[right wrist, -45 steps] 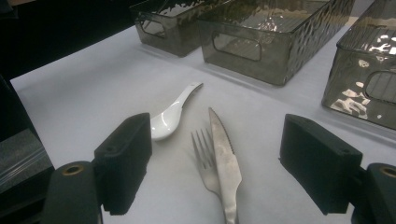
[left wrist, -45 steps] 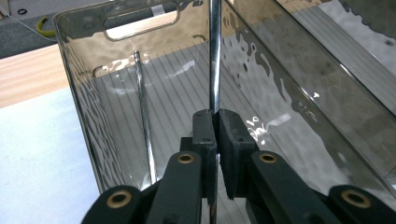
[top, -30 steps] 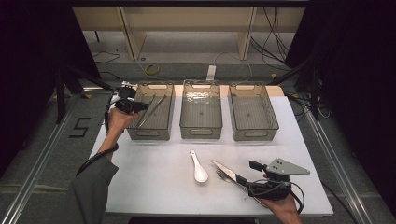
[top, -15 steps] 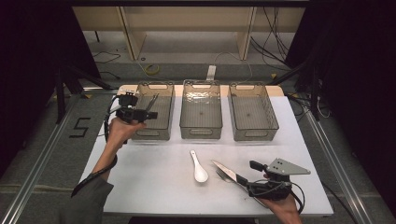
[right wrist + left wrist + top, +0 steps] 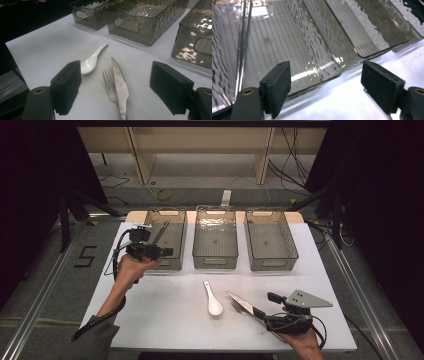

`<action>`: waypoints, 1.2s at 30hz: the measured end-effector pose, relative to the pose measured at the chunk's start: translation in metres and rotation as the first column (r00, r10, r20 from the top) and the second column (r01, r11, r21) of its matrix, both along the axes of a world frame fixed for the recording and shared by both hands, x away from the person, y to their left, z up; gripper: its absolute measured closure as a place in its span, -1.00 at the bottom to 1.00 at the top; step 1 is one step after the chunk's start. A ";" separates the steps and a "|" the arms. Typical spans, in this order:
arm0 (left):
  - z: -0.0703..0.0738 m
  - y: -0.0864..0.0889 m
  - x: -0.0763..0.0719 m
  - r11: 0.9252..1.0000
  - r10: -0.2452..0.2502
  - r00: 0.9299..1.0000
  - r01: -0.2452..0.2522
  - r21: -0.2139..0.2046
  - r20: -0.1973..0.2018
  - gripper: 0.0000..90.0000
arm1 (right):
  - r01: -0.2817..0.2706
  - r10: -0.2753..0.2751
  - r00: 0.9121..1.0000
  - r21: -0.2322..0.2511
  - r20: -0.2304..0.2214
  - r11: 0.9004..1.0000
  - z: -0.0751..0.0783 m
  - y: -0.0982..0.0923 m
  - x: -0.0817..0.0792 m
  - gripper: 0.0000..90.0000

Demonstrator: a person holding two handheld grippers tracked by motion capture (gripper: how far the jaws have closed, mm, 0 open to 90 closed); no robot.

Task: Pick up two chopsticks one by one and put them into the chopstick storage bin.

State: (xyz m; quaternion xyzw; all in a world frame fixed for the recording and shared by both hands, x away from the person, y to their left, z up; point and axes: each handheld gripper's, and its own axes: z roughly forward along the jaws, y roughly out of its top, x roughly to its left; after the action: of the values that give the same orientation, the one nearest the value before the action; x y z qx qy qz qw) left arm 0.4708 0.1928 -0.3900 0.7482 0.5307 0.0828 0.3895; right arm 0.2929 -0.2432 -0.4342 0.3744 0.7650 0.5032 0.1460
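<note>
High view: left gripper [image 5: 167, 252] at near rim of left bin [image 5: 176, 263], jaws just been opening, nothing between. Chopsticks [image 5: 161, 233] lean inside that bin. Right gripper [image 5: 264, 312] at 5 o'clock on table [image 5: 165, 315], beside knife [image 5: 241, 303] and fork [image 5: 239, 308]; white spoon [image 5: 212, 299] at 6.

Left gripper view: pads [image 5: 277, 86] spread, empty, over bin wall; chopsticks [image 5: 241, 47] at 10 o'clock.

Right gripper view: pads [image 5: 68, 85] wide apart, knife [image 5: 121, 87] over fork [image 5: 109, 83] between, untouched. Spoon [image 5: 90, 61] at 11. Judgement: pick knife first, centre jaws on handle, pinch low, lift clear of fork.
</note>
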 end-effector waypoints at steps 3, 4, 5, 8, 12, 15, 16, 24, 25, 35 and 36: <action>-0.001 -0.003 -0.002 1.000 -0.002 1.000 0.002 0.012 -0.003 -0.52 | 0.001 -0.001 1.000 0.000 0.003 1.000 0.000 0.000 0.000 -0.42; -0.001 -0.004 -0.003 1.000 0.002 1.000 -0.002 0.010 -0.007 -0.52 | 0.001 -0.001 1.000 0.002 0.003 1.000 0.000 0.000 0.000 -0.42; -0.001 -0.004 -0.003 1.000 0.004 1.000 -0.003 0.012 -0.009 -0.53 | 0.001 -0.001 1.000 0.002 0.002 1.000 0.001 0.000 0.000 -0.42; -0.003 -0.008 -0.006 1.000 0.001 1.000 -0.001 0.021 -0.014 -0.54 | 0.002 -0.002 1.000 0.001 0.002 1.000 0.001 -0.001 0.000 -0.42; -0.006 -0.016 -0.009 0.999 -0.003 1.000 0.004 0.033 -0.024 -0.55 | -0.001 0.001 1.000 -0.002 0.002 1.000 0.000 -0.001 0.001 -0.42; -0.008 -0.022 -0.012 0.999 -0.014 0.999 0.015 0.031 -0.036 -0.57 | -0.001 0.001 1.000 -0.004 0.002 1.000 0.000 -0.001 0.001 -0.42; -0.009 -0.025 -0.013 0.999 -0.018 0.999 0.019 0.033 -0.037 -0.58 | 0.000 0.000 1.000 -0.003 0.002 1.000 0.000 -0.001 0.001 -0.42; -0.010 -0.044 -0.022 0.998 -0.056 0.997 0.057 0.024 -0.044 -0.59 | 0.003 -0.003 1.000 -0.002 -0.002 1.000 0.000 -0.002 0.001 -0.42; -0.011 -0.047 -0.023 0.998 -0.061 0.997 0.063 0.027 -0.045 -0.59 | 0.004 -0.004 1.000 -0.002 -0.001 1.000 0.000 -0.002 0.001 -0.42; -0.022 -0.069 -0.032 0.993 -0.105 0.992 0.108 0.042 -0.076 -0.59 | 0.005 -0.005 1.000 0.002 -0.003 1.000 -0.001 -0.003 0.000 -0.42; -0.024 -0.071 -0.033 0.993 -0.108 0.991 0.112 0.042 -0.082 -0.59 | 0.006 -0.006 1.000 0.002 -0.002 1.000 -0.001 -0.004 0.000 -0.42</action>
State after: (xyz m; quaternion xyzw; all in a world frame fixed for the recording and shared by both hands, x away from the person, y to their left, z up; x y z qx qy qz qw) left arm 0.4377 0.1219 -0.4136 0.7879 0.5016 0.0439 0.3545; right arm 0.2928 -0.2469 -0.4349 0.3773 0.7635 0.5034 0.1462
